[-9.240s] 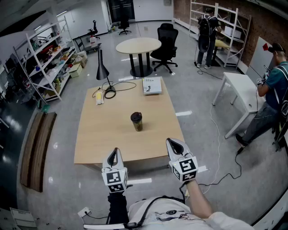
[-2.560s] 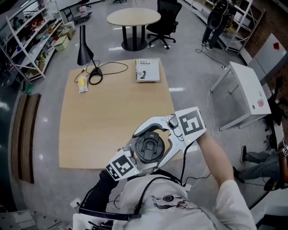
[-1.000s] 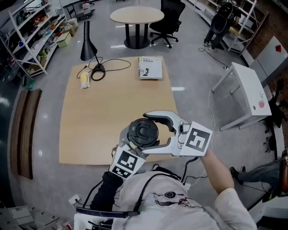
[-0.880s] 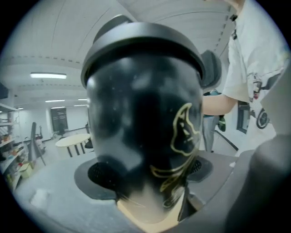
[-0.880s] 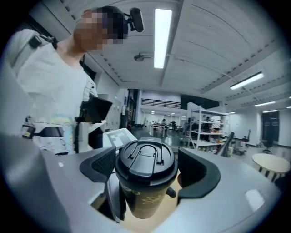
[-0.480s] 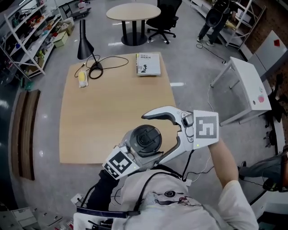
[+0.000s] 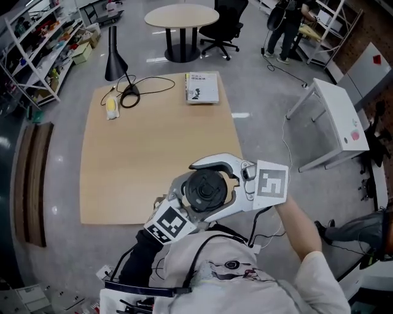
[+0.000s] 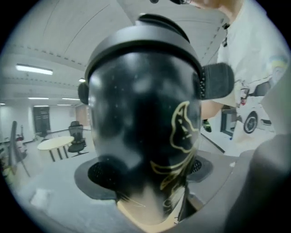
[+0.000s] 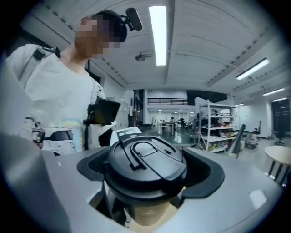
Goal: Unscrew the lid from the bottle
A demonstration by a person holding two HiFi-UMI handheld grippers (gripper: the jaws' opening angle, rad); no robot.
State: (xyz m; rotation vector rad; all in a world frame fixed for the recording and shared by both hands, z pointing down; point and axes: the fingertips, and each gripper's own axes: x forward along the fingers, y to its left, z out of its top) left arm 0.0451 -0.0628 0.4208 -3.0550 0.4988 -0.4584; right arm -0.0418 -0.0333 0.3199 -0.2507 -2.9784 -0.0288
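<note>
In the head view the dark bottle is held up off the table near my chest, its black lid (image 7: 206, 189) facing the camera. My left gripper (image 7: 184, 202) is shut on the bottle's body (image 8: 141, 118), with a pad against each side. The body is black with a gold line drawing. My right gripper (image 7: 202, 183) reaches in from the right, its jaws round the lid (image 9: 145, 159). Those jaws have just been closing. The pads stand close beside the lid's rim, and I see no firm press. A tan stretch of the bottle (image 9: 145, 214) shows under the lid.
Below lies the wooden table (image 7: 141, 153) with a black lamp (image 7: 113, 58), its cable, a yellow object (image 7: 111, 107) and a book (image 7: 201, 88) along the far side. A round table (image 7: 181, 15) stands beyond it, a white table (image 7: 334, 110) to the right and shelves on the left.
A second ago the right jaws hugged the lid. Half a second ago they stood wider and further right. Now they have come back in around the lid.
</note>
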